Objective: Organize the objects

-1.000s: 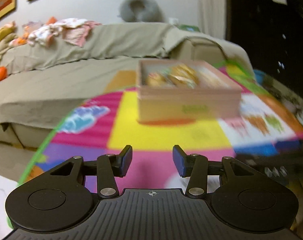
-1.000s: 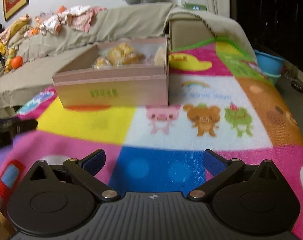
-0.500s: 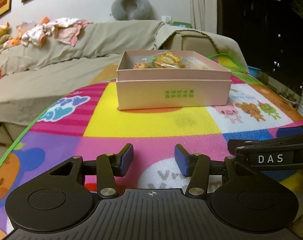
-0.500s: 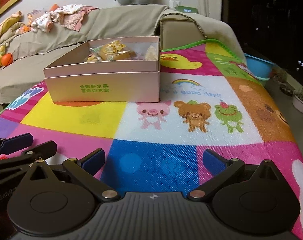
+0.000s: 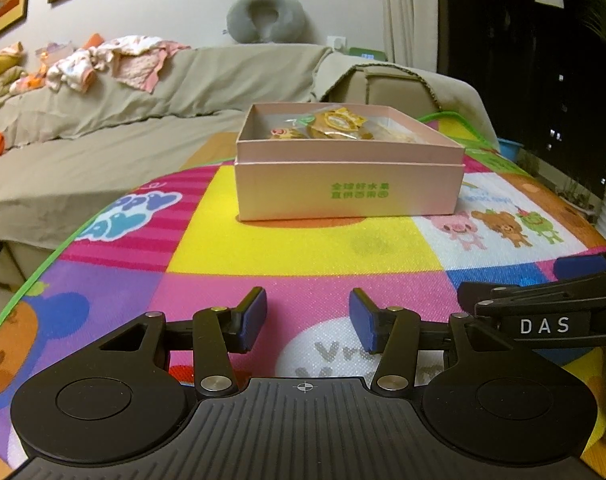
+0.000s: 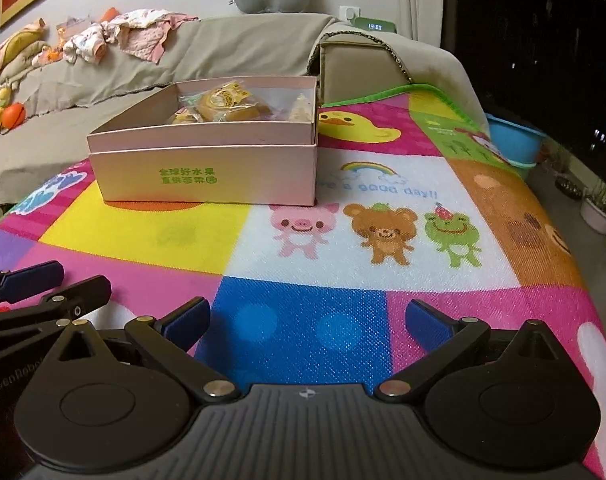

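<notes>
A pink cardboard box (image 5: 349,190) (image 6: 207,176) with green print stands open on the colourful play mat (image 5: 303,248) (image 6: 343,240). Inside it lie several wrapped snack packets (image 5: 335,126) (image 6: 223,104). My left gripper (image 5: 308,320) hovers low over the mat in front of the box, open, nothing between its blue pads. My right gripper (image 6: 308,320) is beside it to the right, open wide and empty, the box ahead to its left. Each gripper shows at the edge of the other's view: the right one (image 5: 543,316), the left one (image 6: 35,296).
A beige-covered sofa (image 5: 123,120) runs behind the mat, with clothes (image 5: 115,60) and toys on it and a grey neck pillow (image 5: 267,16) on top. A blue basin (image 6: 515,142) and plant pots (image 6: 599,212) stand on the floor at the right.
The left wrist view swung right and sank a little, bringing the box to the centre and the right gripper into view. The left jaws stand slightly wider. The right gripper has barely shifted.
</notes>
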`<move>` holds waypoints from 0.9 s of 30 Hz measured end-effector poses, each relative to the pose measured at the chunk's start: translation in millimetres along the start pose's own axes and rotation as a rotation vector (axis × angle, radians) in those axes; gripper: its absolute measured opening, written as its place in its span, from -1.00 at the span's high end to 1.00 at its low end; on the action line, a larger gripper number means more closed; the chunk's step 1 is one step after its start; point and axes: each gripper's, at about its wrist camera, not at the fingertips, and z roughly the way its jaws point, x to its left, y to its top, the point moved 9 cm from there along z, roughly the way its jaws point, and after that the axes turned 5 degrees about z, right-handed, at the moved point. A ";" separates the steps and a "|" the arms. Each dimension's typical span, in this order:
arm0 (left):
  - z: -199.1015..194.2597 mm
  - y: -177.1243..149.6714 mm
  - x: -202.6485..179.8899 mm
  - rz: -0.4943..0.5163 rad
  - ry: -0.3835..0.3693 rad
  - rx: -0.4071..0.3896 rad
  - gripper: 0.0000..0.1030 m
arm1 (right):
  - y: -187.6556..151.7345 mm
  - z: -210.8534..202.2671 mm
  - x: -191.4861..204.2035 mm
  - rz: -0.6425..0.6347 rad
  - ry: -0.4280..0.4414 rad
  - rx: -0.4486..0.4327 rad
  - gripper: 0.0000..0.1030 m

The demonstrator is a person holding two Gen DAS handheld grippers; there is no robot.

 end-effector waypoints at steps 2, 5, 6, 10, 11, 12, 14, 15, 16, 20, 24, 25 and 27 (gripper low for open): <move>-0.1 0.0 -0.6 0.001 0.003 -0.002 -0.03 | 1.1 1.2 -0.2 -0.024 -0.001 -0.032 -1.00; -0.1 -0.1 -0.7 0.001 0.003 -0.002 -0.03 | 0.5 1.2 1.5 -0.021 -0.010 -0.069 -1.00; -0.2 -0.1 -0.9 0.002 0.004 -0.003 -0.03 | 0.4 1.2 1.9 -0.026 -0.013 -0.076 -1.00; -0.1 0.1 -1.1 -0.003 0.004 -0.006 -0.03 | 1.3 2.2 -3.0 0.017 0.018 -0.063 -1.00; -0.2 0.1 -1.3 -0.004 0.004 -0.006 -0.03 | 1.0 1.7 -3.3 0.020 0.023 -0.064 -1.00; -0.3 0.0 -1.5 -0.003 0.005 -0.007 -0.03 | 0.7 1.8 -2.8 0.016 0.020 -0.062 -1.00; -0.3 -0.2 -1.2 -0.002 0.005 -0.007 -0.03 | 0.4 1.8 -2.0 0.012 0.016 -0.062 -1.00; -0.3 -0.2 -1.1 -0.003 0.004 -0.007 -0.03 | 0.3 2.0 -1.5 0.014 0.018 -0.061 -1.00; -0.4 -0.2 -1.0 -0.003 0.004 -0.007 -0.03 | 0.1 2.2 -0.6 0.015 0.018 -0.061 -1.00; -0.4 0.4 -1.0 -0.005 0.003 -0.007 -0.03 | 0.0 1.9 0.2 0.014 0.014 -0.061 -1.00; 0.0 1.4 -0.9 -0.007 0.005 -0.003 -0.03 | -0.1 2.0 0.2 0.015 0.013 -0.061 -1.00; 0.4 1.6 -0.9 -0.005 0.007 -0.002 -0.03 | -0.2 1.9 0.4 0.015 0.013 -0.061 -1.00; 0.9 2.0 -0.9 -0.005 0.008 0.000 -0.03 | -0.2 2.0 0.3 0.015 0.013 -0.061 -1.00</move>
